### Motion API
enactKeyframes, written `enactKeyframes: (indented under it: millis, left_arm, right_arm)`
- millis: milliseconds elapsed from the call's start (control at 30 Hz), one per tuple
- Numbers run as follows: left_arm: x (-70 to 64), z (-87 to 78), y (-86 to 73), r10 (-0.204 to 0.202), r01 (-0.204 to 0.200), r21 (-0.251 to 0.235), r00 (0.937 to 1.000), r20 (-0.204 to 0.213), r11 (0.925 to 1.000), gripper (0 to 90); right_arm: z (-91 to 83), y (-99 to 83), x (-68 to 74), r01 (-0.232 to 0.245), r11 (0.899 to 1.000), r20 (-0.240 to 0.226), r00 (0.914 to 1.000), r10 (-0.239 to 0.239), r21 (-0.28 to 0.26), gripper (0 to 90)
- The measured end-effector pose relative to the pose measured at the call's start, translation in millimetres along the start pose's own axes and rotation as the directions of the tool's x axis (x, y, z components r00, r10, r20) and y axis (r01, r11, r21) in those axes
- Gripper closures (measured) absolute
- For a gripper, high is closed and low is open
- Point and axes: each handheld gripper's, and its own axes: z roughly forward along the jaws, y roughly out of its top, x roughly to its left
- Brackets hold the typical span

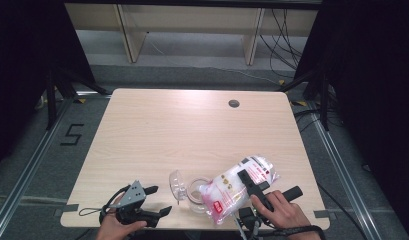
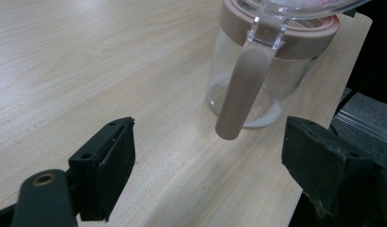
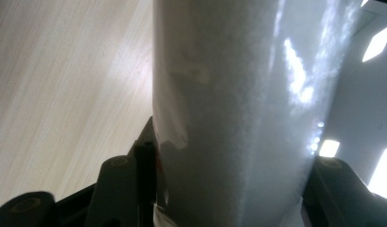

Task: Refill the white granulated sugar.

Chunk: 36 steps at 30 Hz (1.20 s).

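Down at seven o'clock on the tabletop (image 1: 157,125), the left gripper (image 1: 159,201) rests near the front edge with its jaws spread wide and nothing between them, pointing toward three o'clock at the jar (image 1: 194,197). The jar stands upright just beyond those jaws, its clear lid (image 1: 177,185) flipped open and a little white powder on its bottom. At five o'clock the right gripper (image 1: 249,181) is clenched around a bag (image 1: 239,187) of white powder, tilted with its lower end over the jar's mouth.
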Motion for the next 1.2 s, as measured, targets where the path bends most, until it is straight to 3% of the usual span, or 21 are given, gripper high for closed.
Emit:
enactKeyframes:
  millis: [133, 267, 367, 500, 600, 733, 800, 867, 1200]
  left_arm:
    - [-0.8, 0.7, 0.1, -0.009, 0.009, -0.013, 1.0, 0.001, 0.9999, 18.1]
    - [1.4, -0.7, 0.2, 0.018, -0.018, 0.014, 0.9998, -0.008, 0.9997, 18.1]
    - [-0.7, 0.6, -0.2, -0.01, 0.01, -0.014, 0.9999, 0.001, 0.9999, 18.2]
    - [-0.8, 0.7, -0.2, -0.011, 0.011, -0.012, 0.9999, 0.0, 0.9999, 18.1]
    - [1.3, -0.7, 0.1, 0.019, -0.019, 0.015, 0.9998, -0.01, 0.9997, 18.1]
    - [1.2, -0.8, -0.1, 0.018, -0.018, 0.015, 0.9998, -0.01, 0.9997, 18.2]
    - [-1.7, 1.1, -0.5, -0.015, 0.015, -0.013, 0.9999, 0.001, 0.9998, 18.2]
    - [-1.2, 0.4, -0.1, 0.003, -0.003, -0.003, 1.0, 0.001, 1.0, 18.2]
    - [-1.5, 0.6, -0.2, -0.002, 0.002, -0.005, 1.0, -0.001, 1.0, 18.2]
  right_arm:
    - [0.2, -0.2, 0.3, -0.004, 1.0, 0.0, 1.0, 0.004, -0.002, 50.4]
    - [0.2, -0.4, 0.4, -0.005, 1.0, -0.005, 1.0, 0.005, -0.002, 50.5]
    - [0.2, -0.5, 0.7, -0.008, 1.0, -0.004, 1.0, 0.008, -0.002, 50.5]
    - [0.2, -0.5, 0.5, -0.008, 1.0, -0.003, 1.0, 0.008, -0.002, 50.6]
    - [0.2, -0.6, 0.6, -0.007, 1.0, -0.003, 1.0, 0.007, -0.005, 50.7]
    - [0.0, -0.6, 0.0, 0.0, 1.0, -0.001, 1.0, 0.0, -0.006, 50.7]
    - [0.1, -0.8, 0.7, -0.01, 1.0, -0.006, 0.9999, 0.01, -0.005, 50.8]
    - [-0.2, -0.9, -0.1, 0.001, 1.0, 0.001, 1.0, -0.001, -0.006, 50.8]
    - [-1.0, -0.9, -0.3, 0.005, 1.0, 0.004, 1.0, -0.005, -0.004, 51.0]
